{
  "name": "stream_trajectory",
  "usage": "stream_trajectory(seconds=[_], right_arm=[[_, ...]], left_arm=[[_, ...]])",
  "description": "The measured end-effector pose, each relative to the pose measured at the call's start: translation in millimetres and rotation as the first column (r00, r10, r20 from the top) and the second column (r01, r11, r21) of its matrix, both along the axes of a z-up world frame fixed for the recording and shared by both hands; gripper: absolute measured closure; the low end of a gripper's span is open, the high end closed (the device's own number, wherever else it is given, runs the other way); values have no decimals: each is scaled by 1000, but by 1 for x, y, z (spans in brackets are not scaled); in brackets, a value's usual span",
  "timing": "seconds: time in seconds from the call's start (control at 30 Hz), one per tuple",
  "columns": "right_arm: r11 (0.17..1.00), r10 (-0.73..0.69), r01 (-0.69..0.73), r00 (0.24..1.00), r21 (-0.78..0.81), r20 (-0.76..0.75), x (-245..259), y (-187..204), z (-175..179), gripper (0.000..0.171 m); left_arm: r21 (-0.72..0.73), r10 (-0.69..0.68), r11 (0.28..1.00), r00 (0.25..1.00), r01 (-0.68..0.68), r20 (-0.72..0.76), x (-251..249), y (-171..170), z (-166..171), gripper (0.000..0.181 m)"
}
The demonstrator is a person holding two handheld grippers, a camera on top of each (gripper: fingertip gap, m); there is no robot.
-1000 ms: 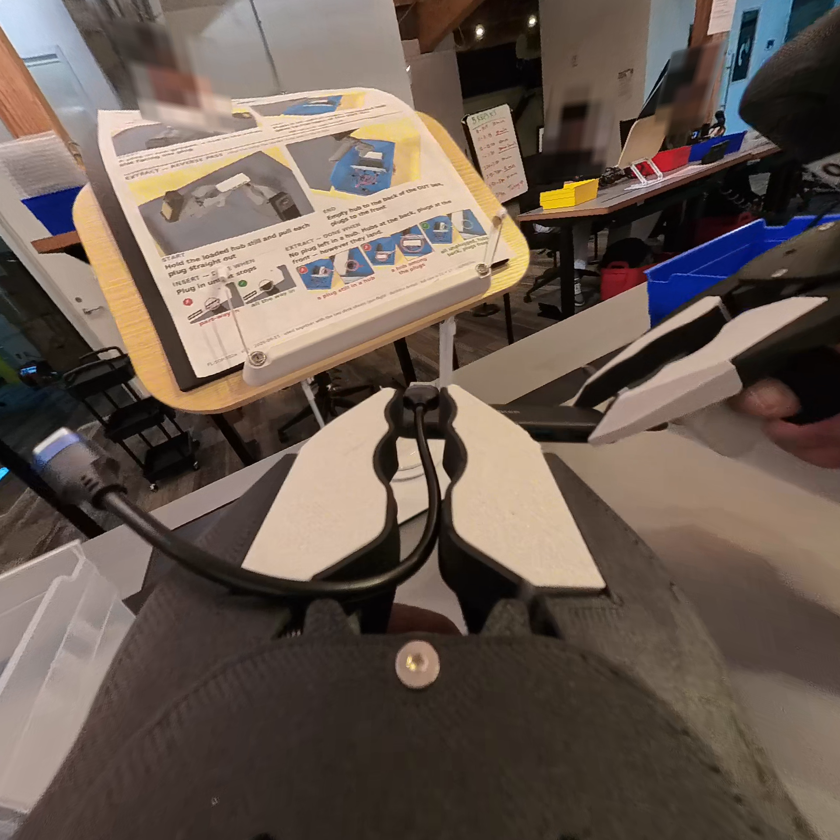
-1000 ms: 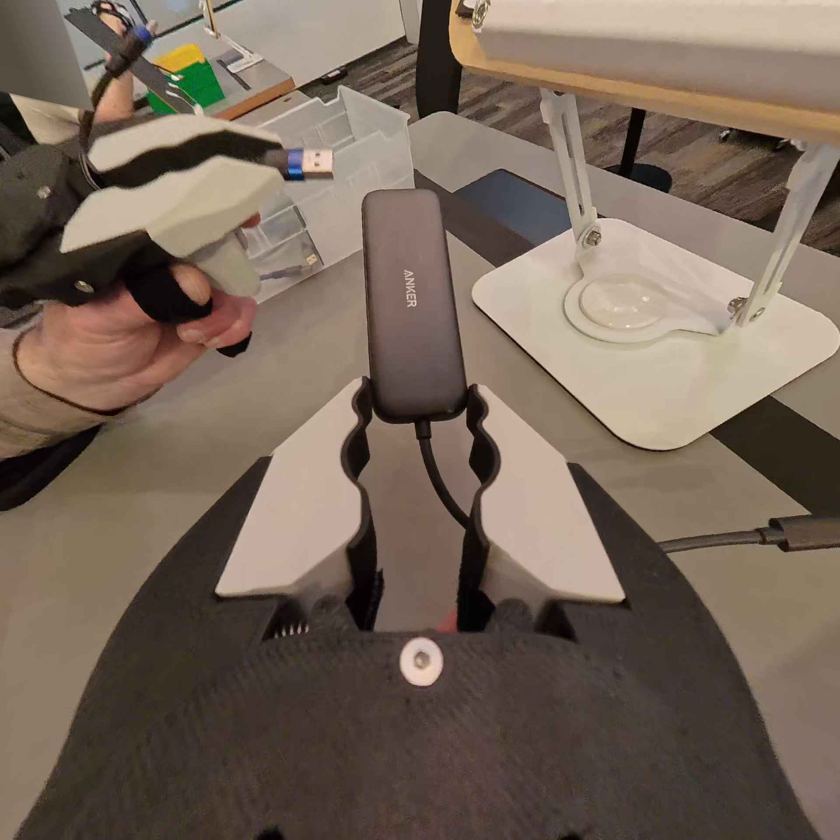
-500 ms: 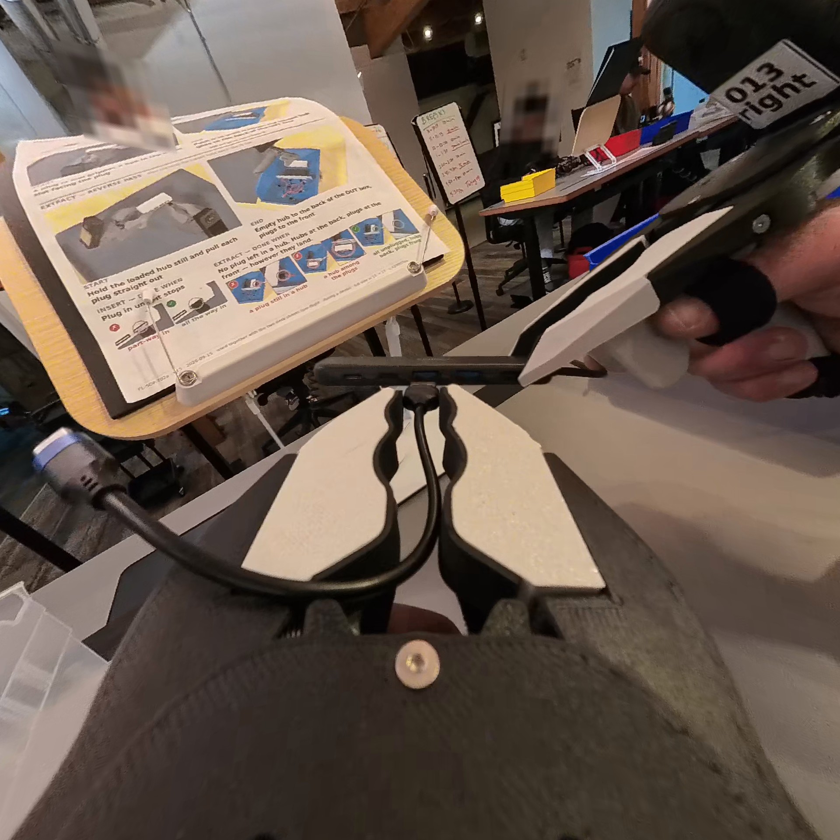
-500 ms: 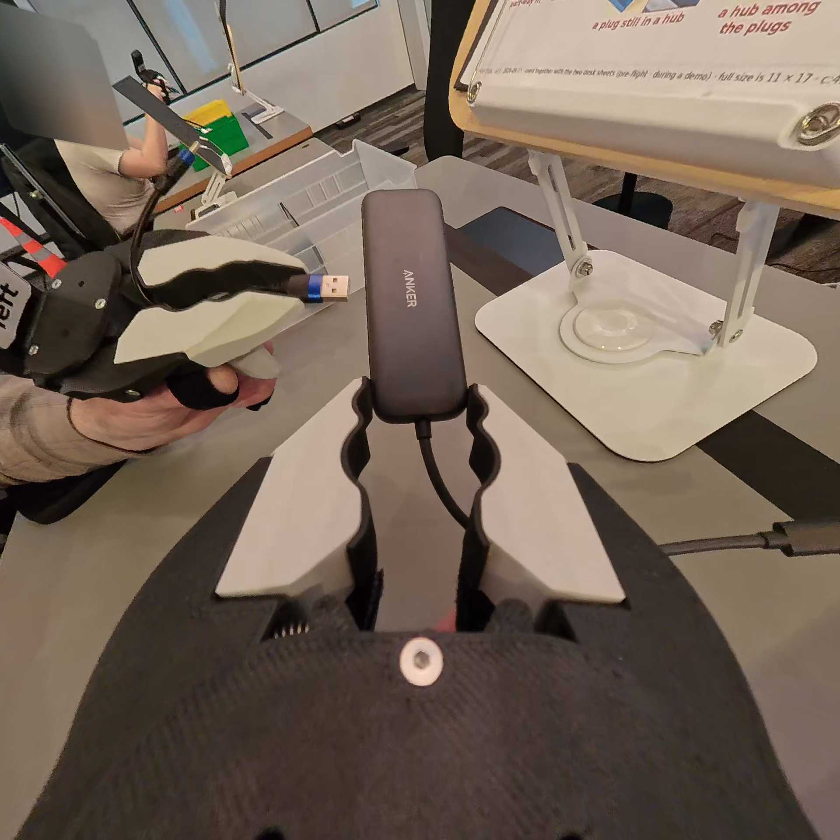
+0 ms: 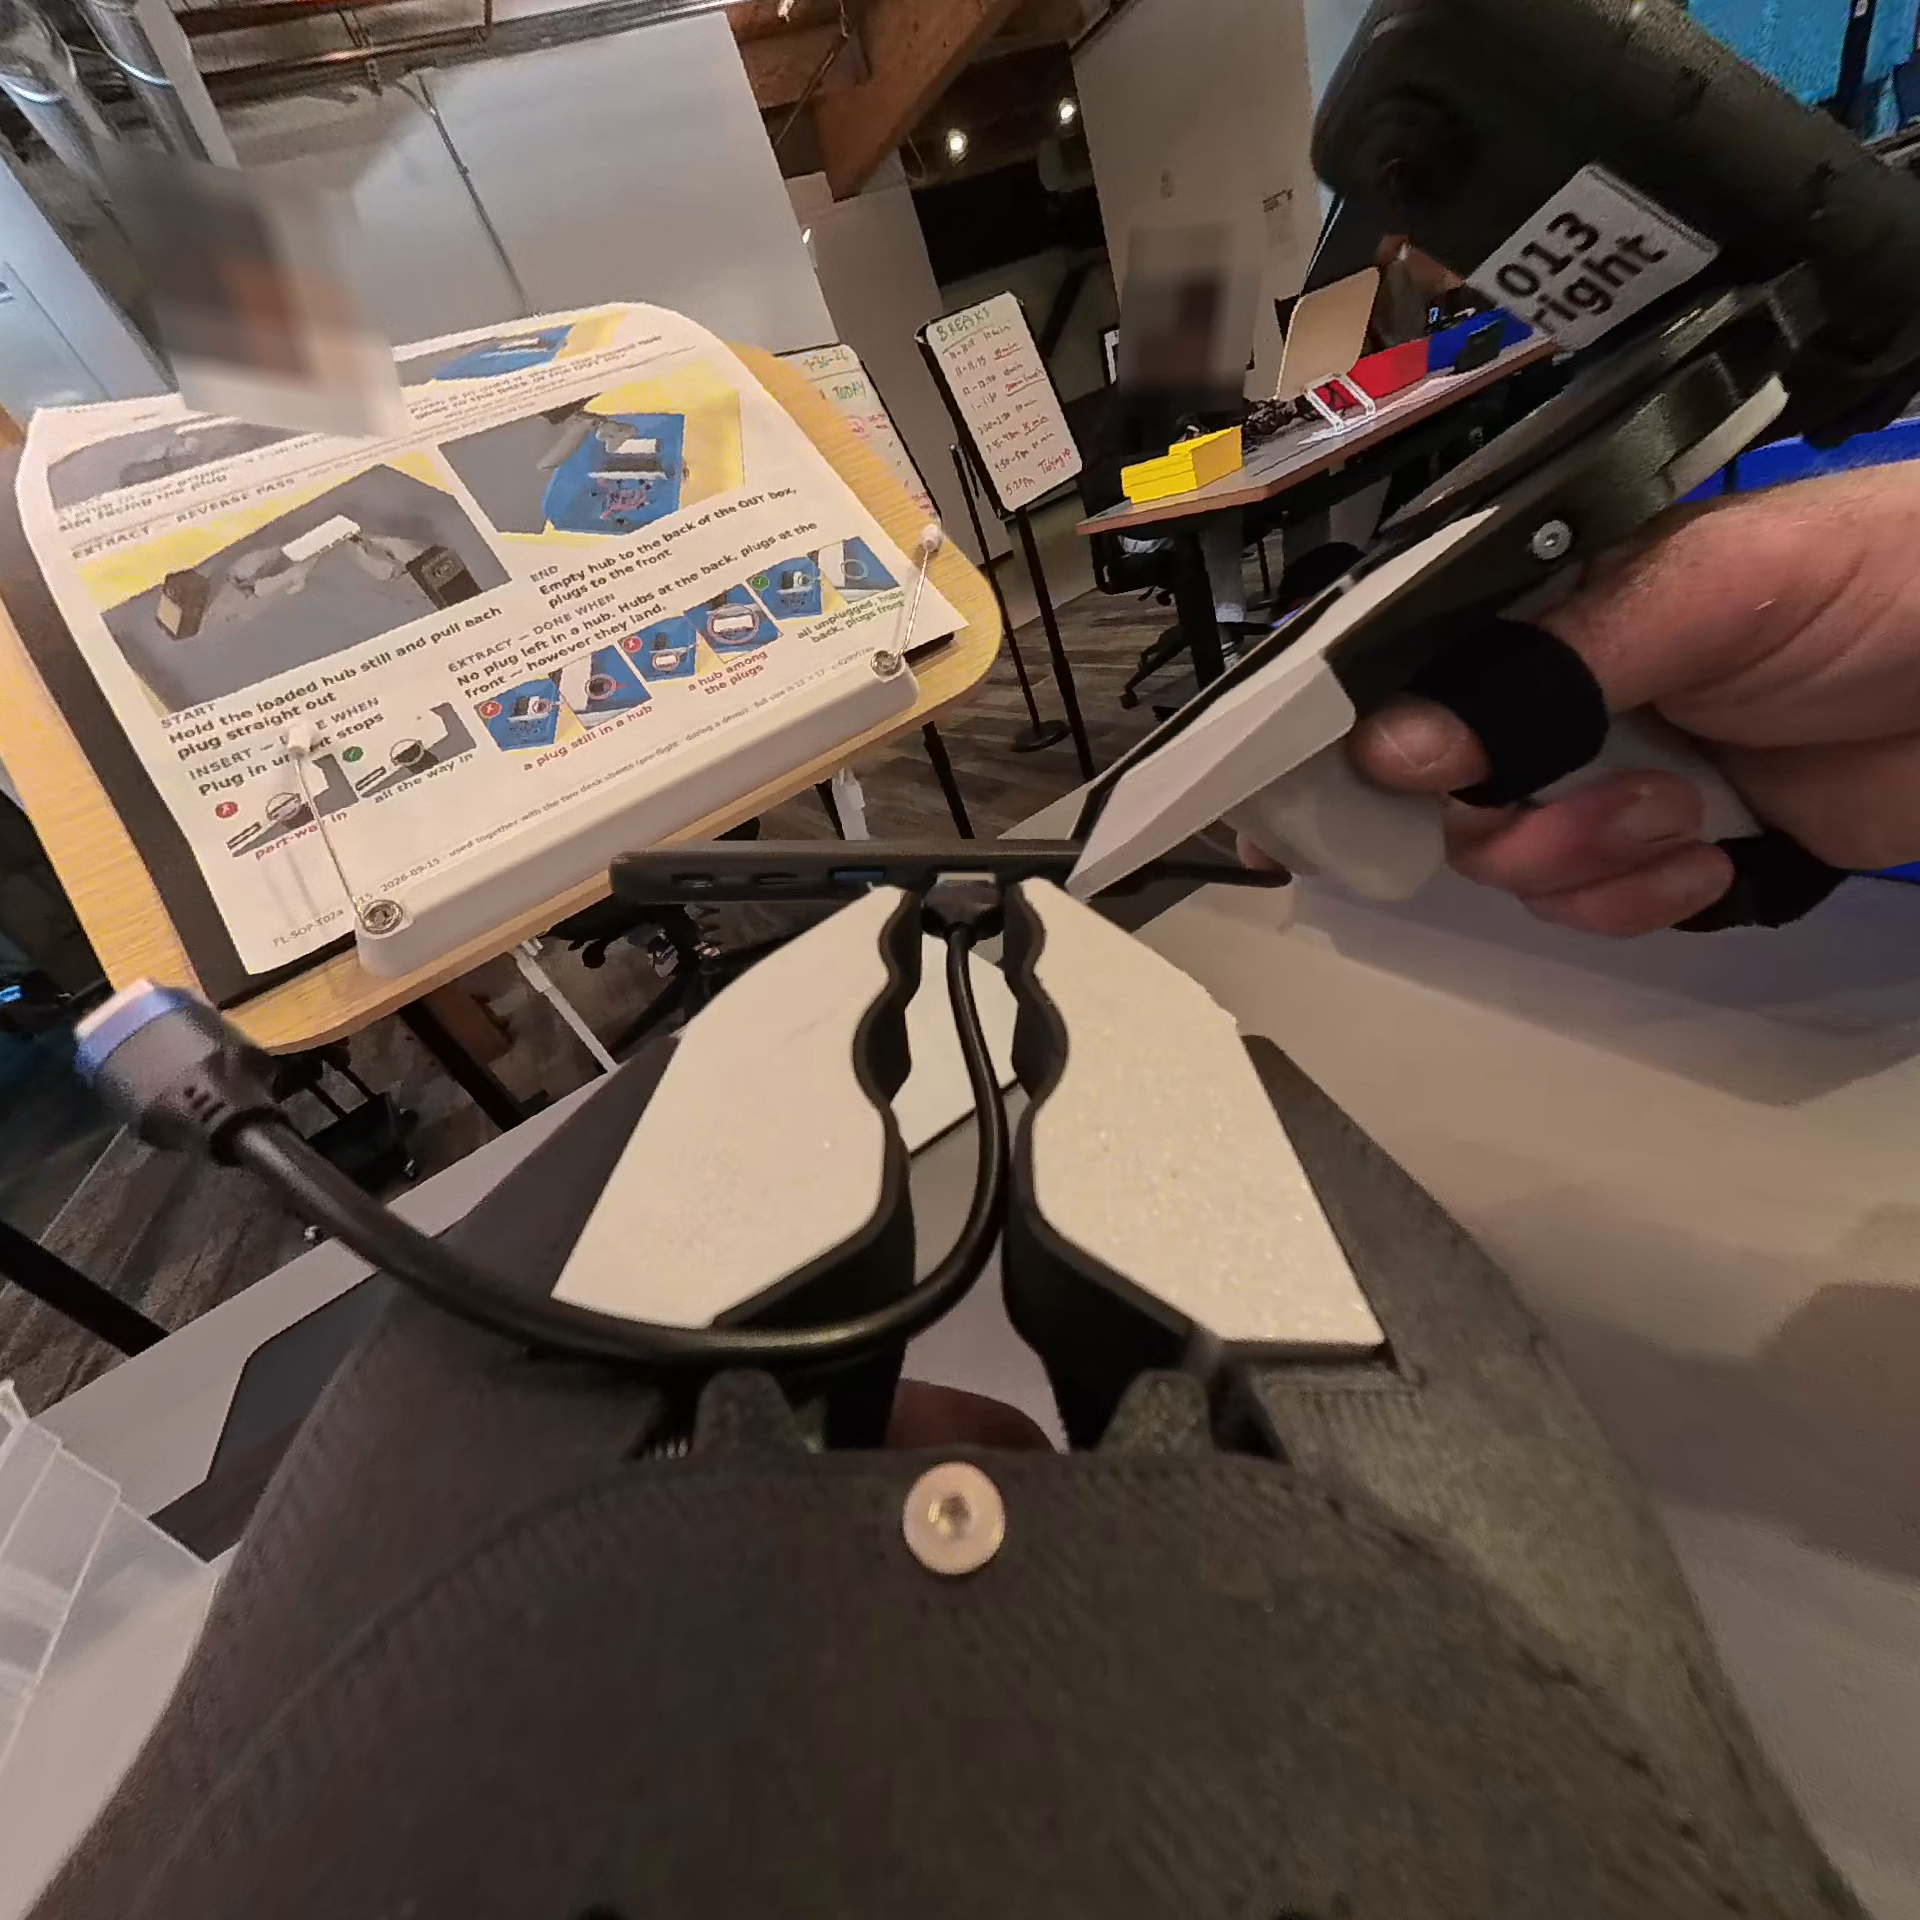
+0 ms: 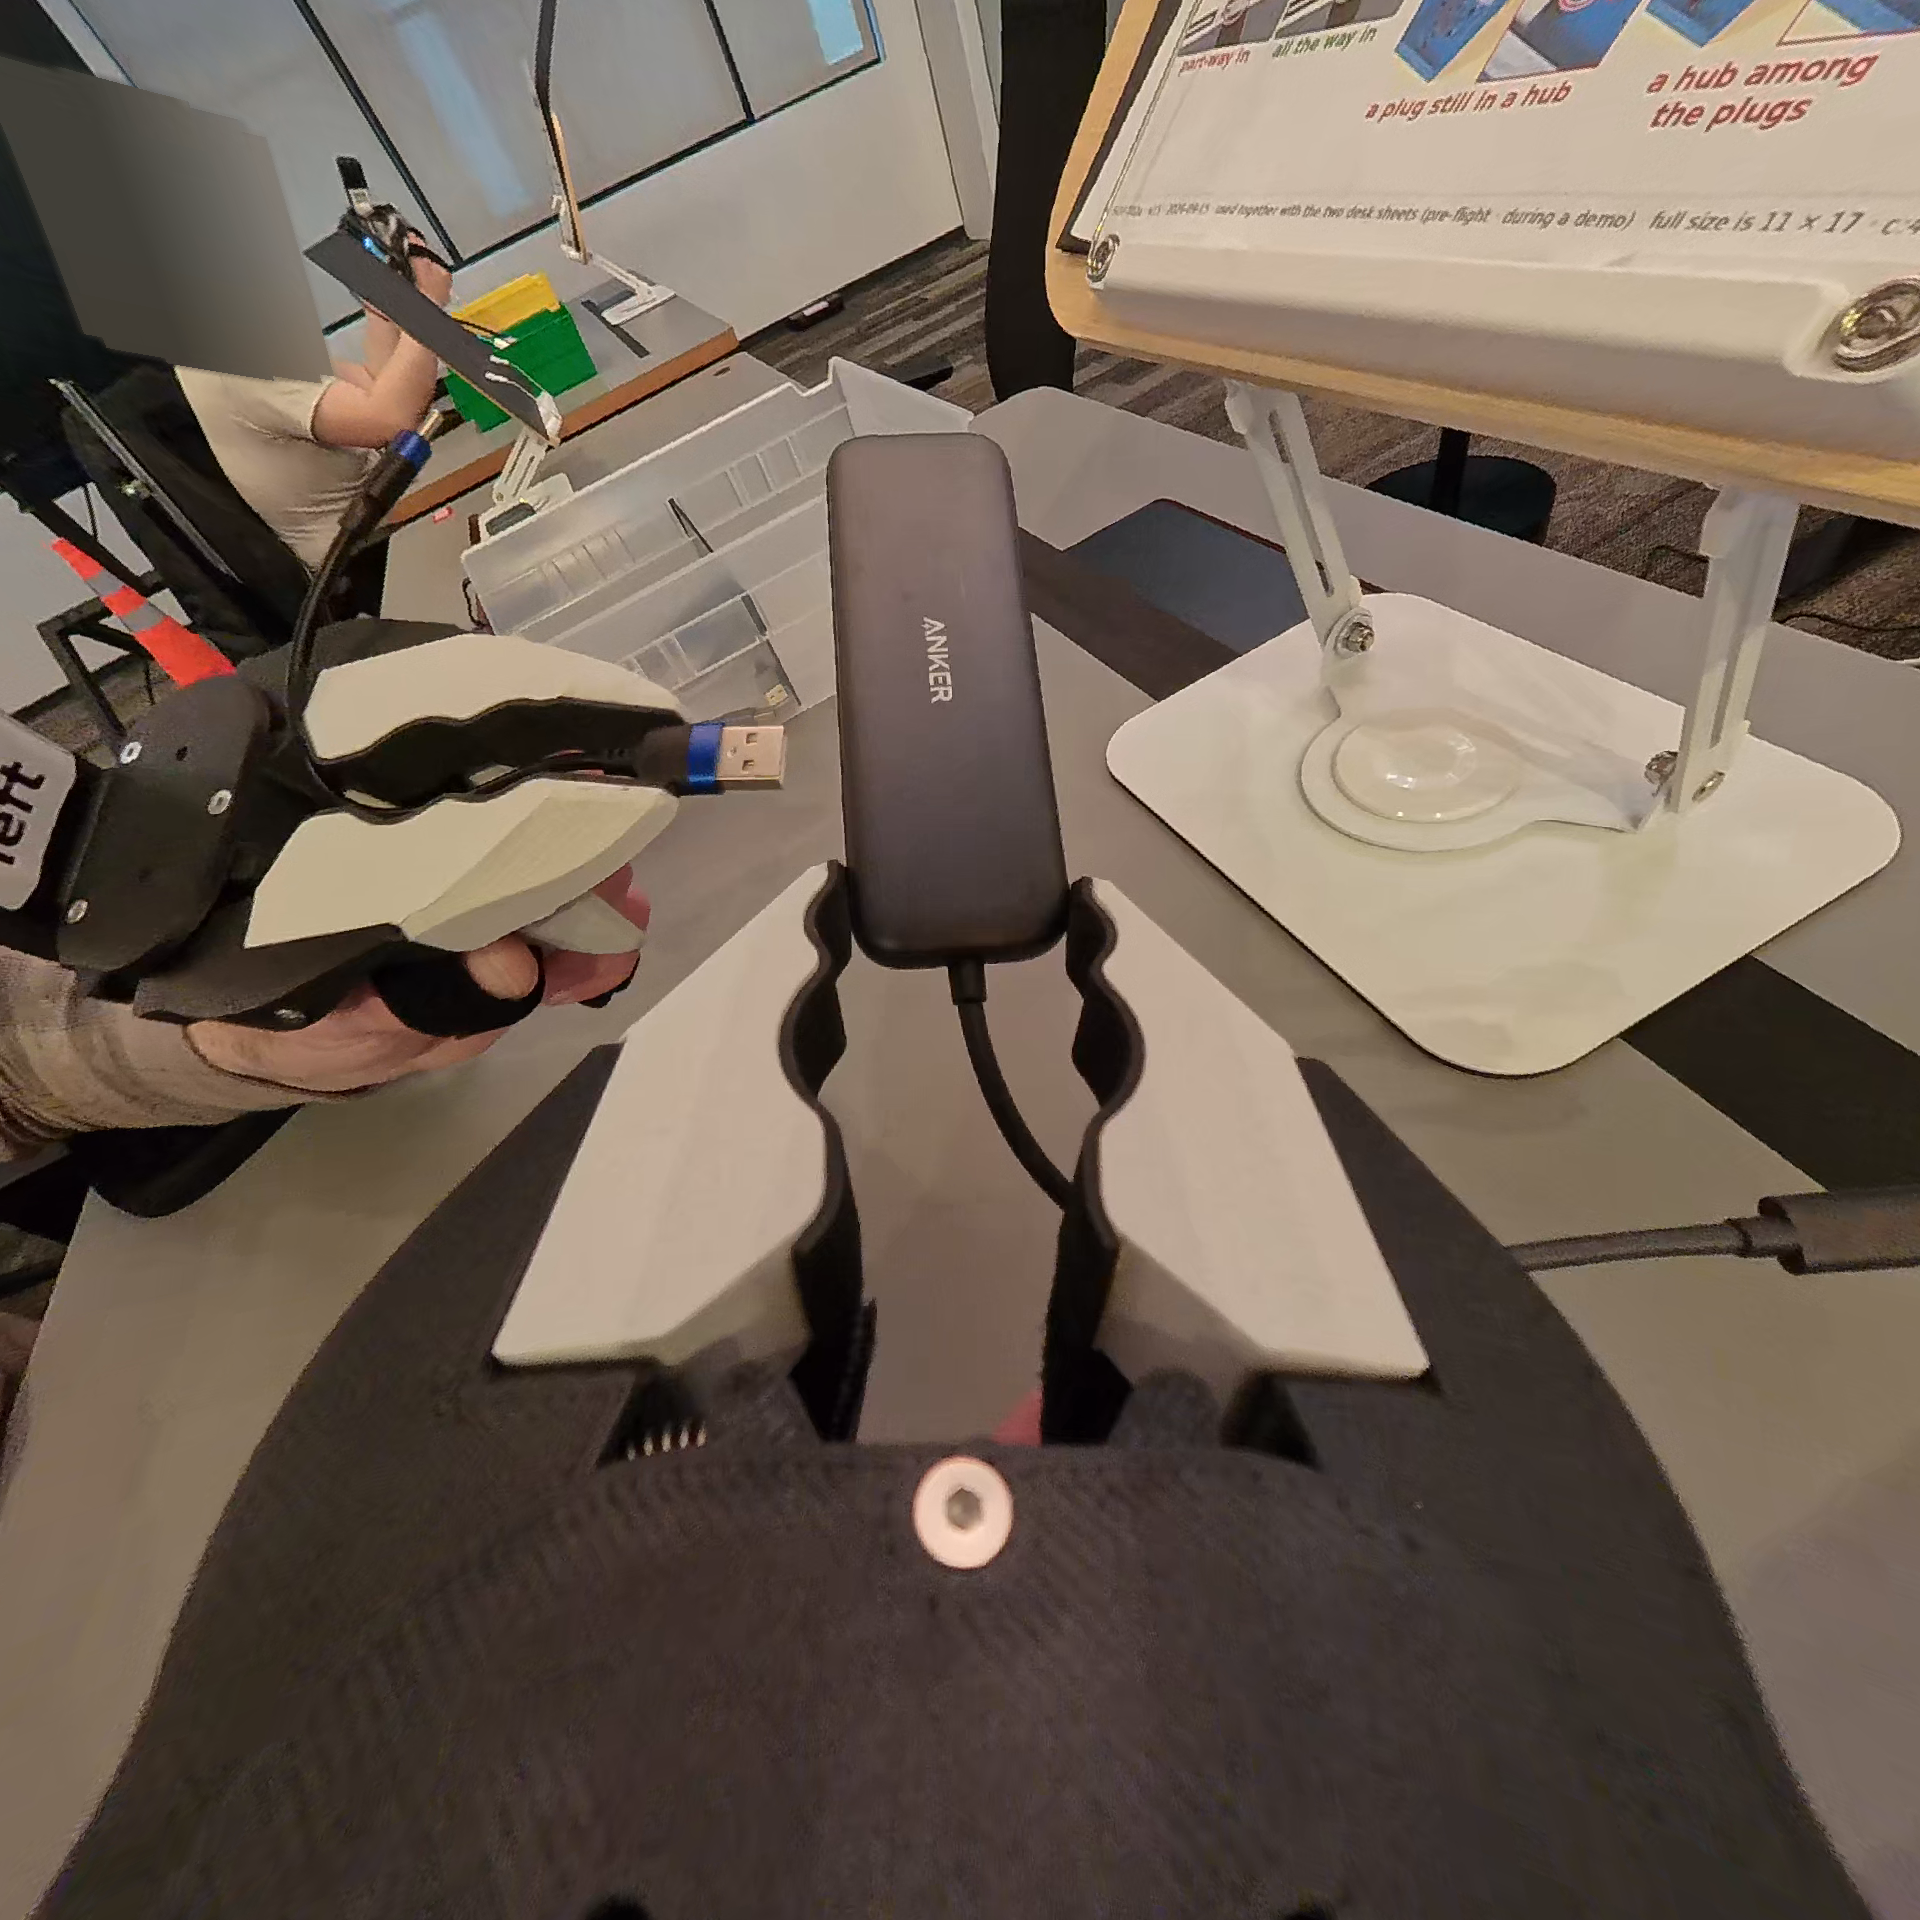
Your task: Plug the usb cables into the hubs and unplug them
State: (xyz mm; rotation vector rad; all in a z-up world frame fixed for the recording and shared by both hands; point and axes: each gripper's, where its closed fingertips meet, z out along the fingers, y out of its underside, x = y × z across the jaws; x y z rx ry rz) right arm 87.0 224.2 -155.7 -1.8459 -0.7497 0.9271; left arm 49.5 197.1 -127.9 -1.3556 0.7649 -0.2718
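Observation:
My right gripper (image 6: pixel 956 909) is shut on the near end of a dark grey USB hub (image 6: pixel 935 665) and holds it level above the table, pointing away. The hub's own cable (image 6: pixel 997 1091) runs back between the fingers. My left gripper (image 6: pixel 665 758) is shut on a USB-A plug (image 6: pixel 743 755) with a blue ring. The plug tip points at the hub's left side, a short gap away. In the left wrist view the left gripper (image 5: pixel 961 899) holds the plug right at the hub's port edge (image 5: pixel 790 881). The right gripper (image 5: pixel 1086 868) grips the hub from the right. The cable (image 5: pixel 520 1299) loops back to its free connector (image 5: pixel 156 1049).
A document stand with an instruction sheet (image 5: pixel 468 623) stands behind the hub on a white base (image 6: pixel 1507 935). A clear plastic bin (image 6: pixel 665 561) sits at the table's far left. The hub's cable end (image 6: pixel 1818 1231) lies at the right on the grey table (image 6: pixel 468 1164).
My left gripper has brought the plug level and close to the hub's left side. My right gripper has raised the hub and carried it in front of the left fingertips.

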Motion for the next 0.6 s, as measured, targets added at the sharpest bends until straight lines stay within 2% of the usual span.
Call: stream_trajectory(seconds=[0.6], right_arm=[[1000,15,-15,999,5,-30,-8,-4,6,131]], left_arm=[[-11,28,1000,999,-28,18,-4,3,2,166]])
